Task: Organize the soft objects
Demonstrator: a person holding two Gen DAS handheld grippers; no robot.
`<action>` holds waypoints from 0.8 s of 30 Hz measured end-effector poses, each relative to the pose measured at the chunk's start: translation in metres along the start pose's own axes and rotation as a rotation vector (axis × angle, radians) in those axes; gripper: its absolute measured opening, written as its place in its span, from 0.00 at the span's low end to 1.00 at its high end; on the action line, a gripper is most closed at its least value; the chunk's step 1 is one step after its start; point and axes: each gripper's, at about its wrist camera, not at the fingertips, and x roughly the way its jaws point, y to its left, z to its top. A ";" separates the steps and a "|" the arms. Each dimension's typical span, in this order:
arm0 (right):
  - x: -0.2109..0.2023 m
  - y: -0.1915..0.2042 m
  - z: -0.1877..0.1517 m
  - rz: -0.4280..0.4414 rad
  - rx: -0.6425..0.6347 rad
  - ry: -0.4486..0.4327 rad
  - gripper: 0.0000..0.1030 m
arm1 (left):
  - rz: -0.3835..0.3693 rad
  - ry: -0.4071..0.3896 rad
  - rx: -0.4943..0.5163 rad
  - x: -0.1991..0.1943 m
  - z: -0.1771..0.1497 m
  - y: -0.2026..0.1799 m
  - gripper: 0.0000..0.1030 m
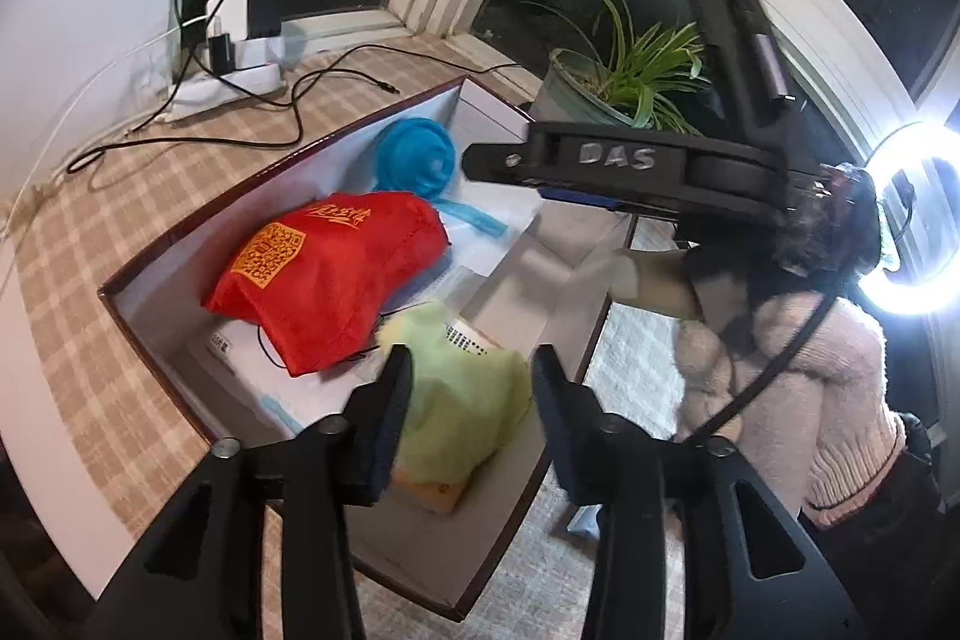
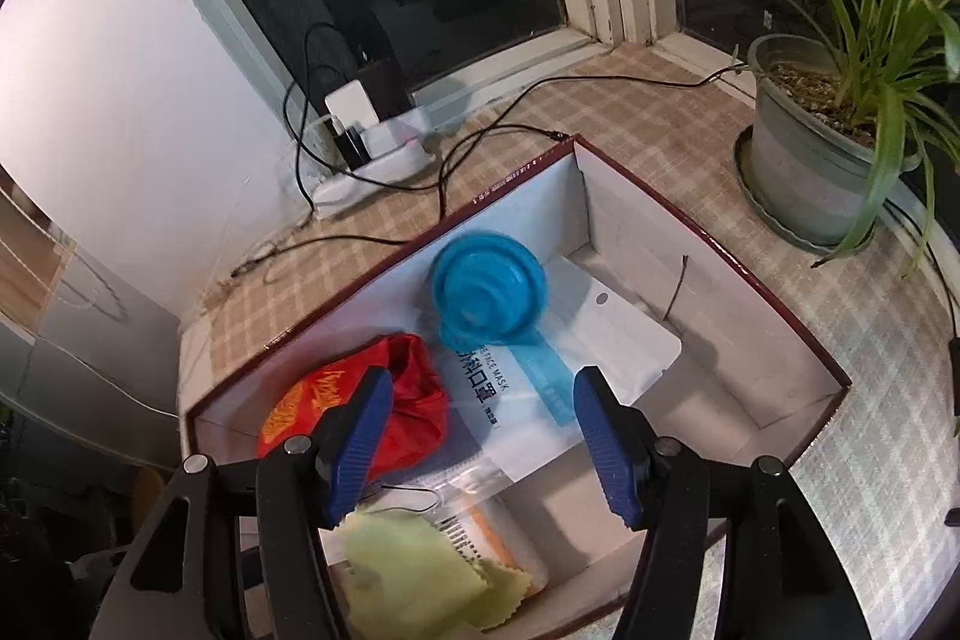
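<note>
An open box with a dark red rim stands on a checked cloth. Inside lie a red fabric bag, a blue collapsible cup with a handle, a yellow-green cloth and face mask packs. My left gripper is open just above the yellow-green cloth, with the cloth lying loose between its fingers. My right gripper is open over the box middle, above the mask pack and the cup's handle, holding nothing.
A potted plant stands right of the box. A power strip with chargers and black cables lie by the window. A person's fluffy pink sleeve and a ring light are at the right.
</note>
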 end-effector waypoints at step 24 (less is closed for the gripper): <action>-0.075 0.003 -0.019 -0.039 -0.013 -0.109 0.57 | 0.043 -0.075 0.046 -0.044 -0.009 -0.012 0.49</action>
